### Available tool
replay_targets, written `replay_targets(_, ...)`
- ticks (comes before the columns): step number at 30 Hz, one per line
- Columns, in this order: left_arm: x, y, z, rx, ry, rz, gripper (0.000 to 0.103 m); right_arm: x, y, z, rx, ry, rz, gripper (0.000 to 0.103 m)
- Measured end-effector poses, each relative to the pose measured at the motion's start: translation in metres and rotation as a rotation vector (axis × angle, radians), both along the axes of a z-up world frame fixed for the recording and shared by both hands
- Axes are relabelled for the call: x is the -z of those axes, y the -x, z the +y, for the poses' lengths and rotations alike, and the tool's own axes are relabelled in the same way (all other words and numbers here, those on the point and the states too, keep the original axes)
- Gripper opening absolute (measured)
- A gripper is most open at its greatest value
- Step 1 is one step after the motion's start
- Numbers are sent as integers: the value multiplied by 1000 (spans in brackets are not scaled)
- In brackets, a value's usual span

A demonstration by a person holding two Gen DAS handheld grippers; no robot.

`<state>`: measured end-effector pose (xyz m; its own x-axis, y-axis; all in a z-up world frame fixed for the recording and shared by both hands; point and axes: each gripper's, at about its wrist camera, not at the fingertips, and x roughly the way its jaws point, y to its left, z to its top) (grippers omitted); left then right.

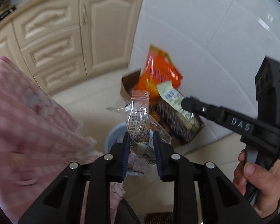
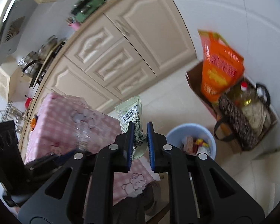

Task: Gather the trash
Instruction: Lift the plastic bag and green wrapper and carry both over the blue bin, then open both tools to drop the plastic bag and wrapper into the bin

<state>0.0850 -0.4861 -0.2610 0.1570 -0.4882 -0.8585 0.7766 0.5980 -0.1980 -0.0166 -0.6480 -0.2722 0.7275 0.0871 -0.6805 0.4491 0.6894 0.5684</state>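
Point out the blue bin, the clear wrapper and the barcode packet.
blue bin (image 2: 174, 130), right wrist view, on its far rim.
clear wrapper (image 1: 139, 119), left wrist view, on its printed middle.
barcode packet (image 2: 129, 114), right wrist view, on the barcode label.

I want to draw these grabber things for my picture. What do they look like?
Each tool is matte black plastic with two straight fingers lined with ridged blue pads. Round silver rivets sit on the angled black link bars, which have triangular cut-outs. The left tool looks just like the right tool. From the side, the right one has raised letters "DAS" and a black pistol-style handle with a grey trigger. A dark cuff shows at the wrist.
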Motion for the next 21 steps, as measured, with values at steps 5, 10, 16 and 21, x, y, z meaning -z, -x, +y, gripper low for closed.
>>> replay_targets(5,50,-11,-28,32,-93,83,25,36,-10,-13,23,-77,59,18)
replay_targets(10,68,-22,-37,29,-147,99,72,54,-5,-23,93,-104,87,77)
replay_targets(16,57,-27,-28,-30,-140,68,80,52,4,-25,125,-97,102,95)
replay_targets(21,33,-23,-19,-51,-91,36,80,35,12,-23,155,-59,100,97)
